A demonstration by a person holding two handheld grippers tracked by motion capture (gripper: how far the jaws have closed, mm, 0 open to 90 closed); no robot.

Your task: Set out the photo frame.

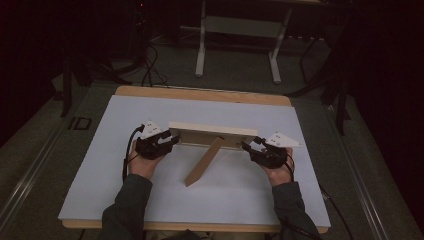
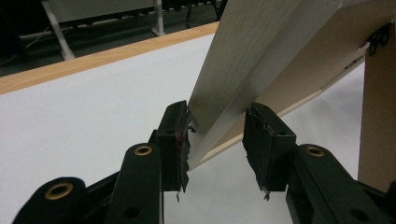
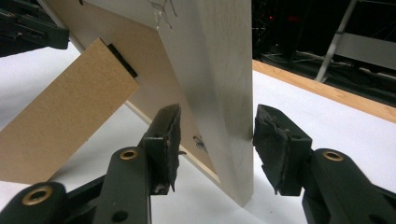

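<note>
Black jaws of the left gripper [image 2: 217, 140] and right gripper [image 3: 215, 140] standing spread, straddling opposite ends of the wooden picture frame [image 1: 212, 134], pads barely touching. Standing mid-table [image 1: 125, 115] on its rear prop [image 1: 202, 167]. Best releasing evenly, backing straight out, avoiding tipping.
</note>
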